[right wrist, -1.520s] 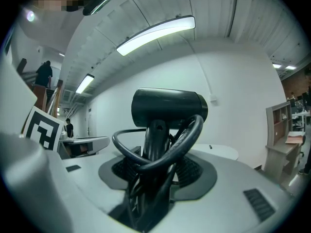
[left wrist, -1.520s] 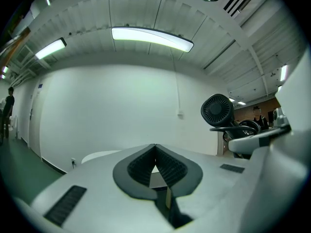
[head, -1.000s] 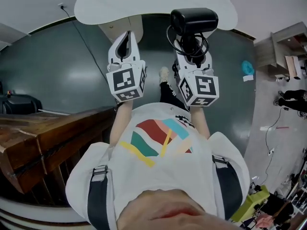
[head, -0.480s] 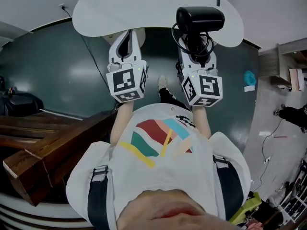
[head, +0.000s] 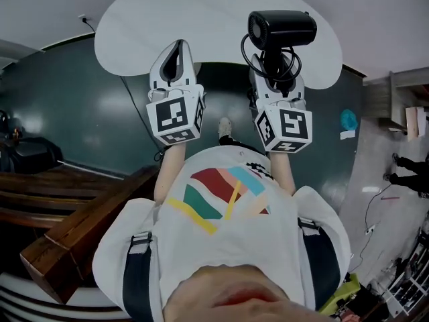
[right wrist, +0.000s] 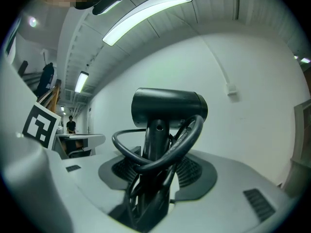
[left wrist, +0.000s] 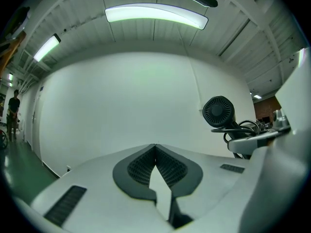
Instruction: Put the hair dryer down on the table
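Table [head: 201, 12]: white, oval, bare ahead of both tools; best to carry well in from the near edge before lowering.
Right gripper [head: 276, 79]: clamped wide on the black handle, held upright; lower slowly, let go only once the load rests.
Left gripper [head: 177, 45]: jaws pressed together, nothing between them; hold beside and apart, ready to steady.
Hair dryer [head: 281, 29]: up in the air in the right grip, barrel on top, over the table's near edge; probably top-heavy, so lay flat, not standing.
Cord [head: 267, 59]: looped round the handle, partly inside the grip; mind snagging on release.
Head view: gives table outline and the 2 tools side by side; hides both grips.
Right gripper view: gives pads on handle and cord loops; landing spot out of frame.
Left gripper view: gives the shut jaws, plus the dryer's round rear grille, seen nowhere else.
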